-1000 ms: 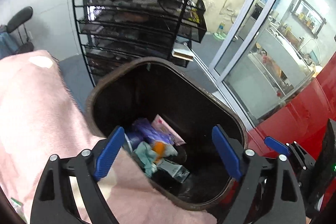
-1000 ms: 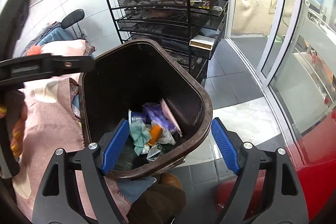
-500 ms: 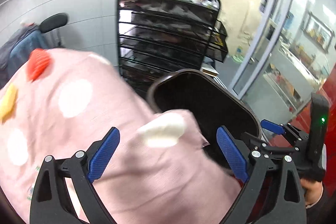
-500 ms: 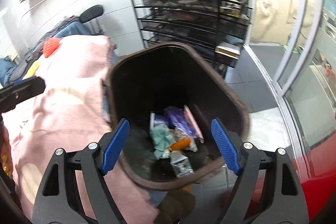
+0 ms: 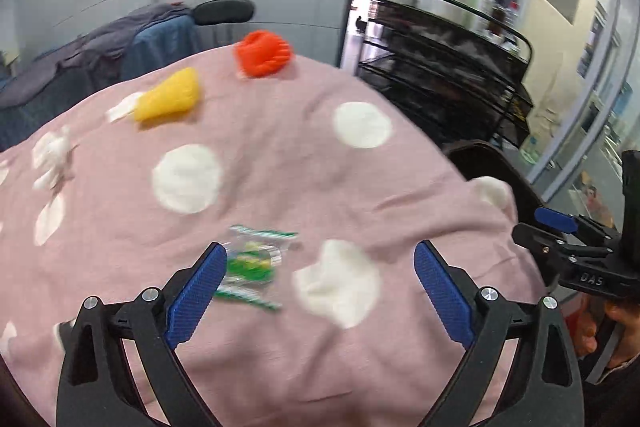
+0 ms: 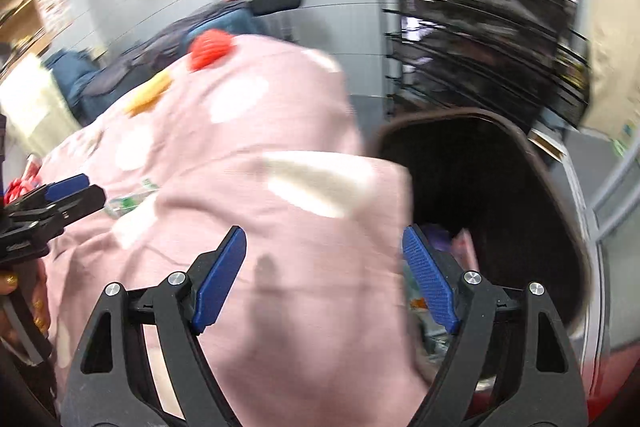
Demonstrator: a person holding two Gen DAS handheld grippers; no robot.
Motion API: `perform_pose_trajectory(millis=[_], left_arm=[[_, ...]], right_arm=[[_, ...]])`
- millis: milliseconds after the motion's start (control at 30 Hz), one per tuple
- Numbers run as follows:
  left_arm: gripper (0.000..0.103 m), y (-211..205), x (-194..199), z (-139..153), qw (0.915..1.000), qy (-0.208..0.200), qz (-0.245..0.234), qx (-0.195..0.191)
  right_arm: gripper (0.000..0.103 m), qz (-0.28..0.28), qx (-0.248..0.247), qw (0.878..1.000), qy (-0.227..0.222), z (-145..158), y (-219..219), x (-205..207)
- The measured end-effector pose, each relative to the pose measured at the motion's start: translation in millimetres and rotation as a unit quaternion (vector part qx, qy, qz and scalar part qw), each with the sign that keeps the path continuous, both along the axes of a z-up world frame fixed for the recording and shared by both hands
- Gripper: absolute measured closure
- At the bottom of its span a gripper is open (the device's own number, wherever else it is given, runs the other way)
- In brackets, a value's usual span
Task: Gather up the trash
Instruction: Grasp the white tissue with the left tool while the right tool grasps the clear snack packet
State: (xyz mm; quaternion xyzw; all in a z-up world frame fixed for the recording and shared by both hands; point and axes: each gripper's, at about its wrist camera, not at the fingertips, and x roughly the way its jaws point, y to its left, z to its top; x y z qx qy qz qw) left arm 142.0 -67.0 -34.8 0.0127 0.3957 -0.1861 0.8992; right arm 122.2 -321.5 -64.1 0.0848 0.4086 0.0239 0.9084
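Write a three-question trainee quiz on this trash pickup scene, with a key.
1. True or false: the left gripper is open and holds nothing.
2. Which item lies nearest its fingers? A) orange ball B) clear green-striped wrapper C) yellow wedge
3. Fill in: the brown bin stands past the edge of the pink ____ cloth.

Key: 1 true. 2 B, the wrapper. 3 white-dotted.

Both tongs point(image 5: 316, 287) off bin point(image 6: 500, 187), over cloth point(image 5: 260, 187)
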Motion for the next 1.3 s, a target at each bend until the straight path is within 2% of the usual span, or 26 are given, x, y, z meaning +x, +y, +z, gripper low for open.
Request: perform_pose_trajectory(millis=[133,267,467,600,800,900,1033,1133,1167,1200,1233,1267,1300], left_arm=[[0.010,47,7,-2,0.9985,0.002,0.054,0.005],[0.010,96,11,-3,0.9941,0.009,0.108,-0.007],[0.010,148,15,-9,0.9868,0.020,0.161,-0.006],[0.010,172,22,-11,0.9833,0.024,0.181,-0.001],[0.010,200,51,-11,0.9790,0.018,0.202,0.021],[0.010,211,76,-10,0.9774,0.015,0.208,0.034],[0.010,219,120,-9,0.9742,0.008,0.216,0.066],[0.010,219,153,-9,0.9727,0.021,0.216,0.083],[0.010,217,163,-10,0.9718,0.028,0.218,0.086],[0.010,215,173,-12,0.9709,0.035,0.218,0.091],[0.011,213,180,-14,0.9702,0.041,0.218,0.097],[0.013,211,187,-18,0.9691,0.047,0.217,0.107],[0.020,208,193,-23,0.9681,0.054,0.214,0.119]], right_arm=[[0.023,0.063,0.001,0.998,0.005,3,40,19],[0.023,0.113,-0.006,0.994,0.008,7,77,35],[0.023,0.203,-0.020,0.978,0.033,4,141,59],[0.023,0.258,-0.028,0.963,0.078,-5,186,83],[0.024,0.256,0.036,0.954,0.150,-25,208,111],[0.033,0.242,0.060,0.951,0.184,-40,215,120],[0.041,0.234,0.073,0.949,0.199,-50,224,125],[0.049,0.230,0.077,0.949,0.201,-52,228,129],[0.055,0.226,0.083,0.950,0.201,-52,227,131],[0.068,0.221,0.091,0.950,0.201,-53,226,134],[0.074,0.217,0.093,0.951,0.201,-54,225,135],[0.080,0.213,0.093,0.951,0.202,-56,224,137],[0.084,0.209,0.096,0.952,0.203,-57,223,138]])
